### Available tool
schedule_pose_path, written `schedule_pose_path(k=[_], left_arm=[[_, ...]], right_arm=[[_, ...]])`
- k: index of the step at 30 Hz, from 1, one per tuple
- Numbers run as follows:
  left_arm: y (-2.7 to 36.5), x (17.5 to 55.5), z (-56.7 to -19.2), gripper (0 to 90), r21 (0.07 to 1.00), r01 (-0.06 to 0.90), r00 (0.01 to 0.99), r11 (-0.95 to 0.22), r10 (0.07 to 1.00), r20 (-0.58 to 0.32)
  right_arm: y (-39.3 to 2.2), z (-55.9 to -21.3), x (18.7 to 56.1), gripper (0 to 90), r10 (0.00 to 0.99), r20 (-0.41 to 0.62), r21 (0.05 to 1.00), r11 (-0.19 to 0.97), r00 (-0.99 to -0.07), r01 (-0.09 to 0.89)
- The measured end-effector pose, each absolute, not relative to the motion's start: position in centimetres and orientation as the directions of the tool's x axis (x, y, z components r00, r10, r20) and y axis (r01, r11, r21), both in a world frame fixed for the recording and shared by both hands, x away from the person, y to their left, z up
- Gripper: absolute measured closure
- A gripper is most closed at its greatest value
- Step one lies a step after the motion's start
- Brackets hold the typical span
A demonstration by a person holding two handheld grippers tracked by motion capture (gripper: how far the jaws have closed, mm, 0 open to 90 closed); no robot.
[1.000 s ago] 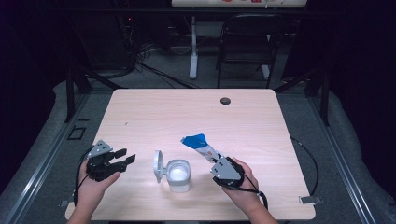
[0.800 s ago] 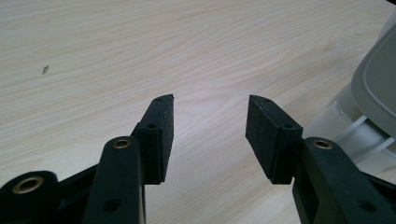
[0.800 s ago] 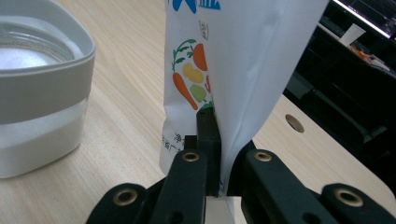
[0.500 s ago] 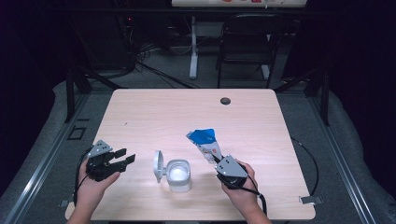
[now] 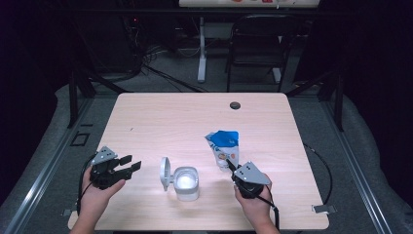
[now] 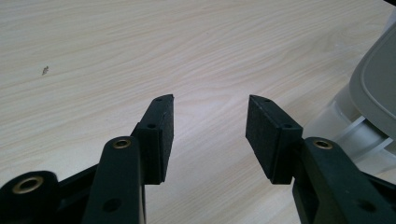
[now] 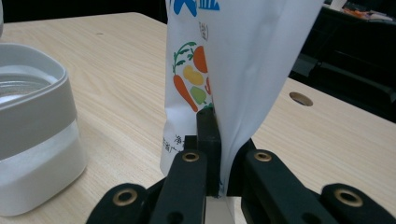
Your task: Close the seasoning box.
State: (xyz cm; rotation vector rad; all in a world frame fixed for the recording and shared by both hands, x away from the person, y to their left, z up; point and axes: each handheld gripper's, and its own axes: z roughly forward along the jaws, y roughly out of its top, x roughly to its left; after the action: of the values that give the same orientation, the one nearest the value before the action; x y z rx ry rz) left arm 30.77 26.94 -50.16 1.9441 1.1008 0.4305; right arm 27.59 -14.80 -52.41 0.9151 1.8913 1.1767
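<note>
Pouch raised upright beside the open container, ready for pouring.

Right tongs (image 5: 229,168) clamped on the bottom edge of the white-and-blue pouch (image 5: 223,148), pinching its seam between the pads as seen in the right gripper view (image 7: 243,70). Compared with a second ago: then slanted low over the bench (image 5: 146,117), pointing away and left; now swung up to stand nearly vertical, blue top uppermost, just right of the grey container (image 5: 186,183). Container unmoved near the front edge, hinged lid (image 5: 165,173) flipped open at its left, white contents showing. Left tongs (image 5: 129,165) open and empty, parked in the same spot, well left of the container. Likely next: tipping the pouch over the opening.
</note>
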Motion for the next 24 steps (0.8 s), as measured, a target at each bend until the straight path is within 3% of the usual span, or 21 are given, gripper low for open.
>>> schedule_pose_path(k=[16,24], left_arm=[[26.77,30.84,-50.32,52.3,0.803,0.534,0.558,-0.265,0.824,-0.099],[26.78,30.84,-50.33,52.2,0.802,0.534,0.558,-0.266,0.824,-0.099]], right_arm=[[-15.55,-52.88,28.04,88.7,0.864,-0.123,0.936,0.265,-0.488,0.233],[-15.41,-53.38,28.26,88.5,0.873,-0.187,0.918,0.318,-0.451,0.235]])
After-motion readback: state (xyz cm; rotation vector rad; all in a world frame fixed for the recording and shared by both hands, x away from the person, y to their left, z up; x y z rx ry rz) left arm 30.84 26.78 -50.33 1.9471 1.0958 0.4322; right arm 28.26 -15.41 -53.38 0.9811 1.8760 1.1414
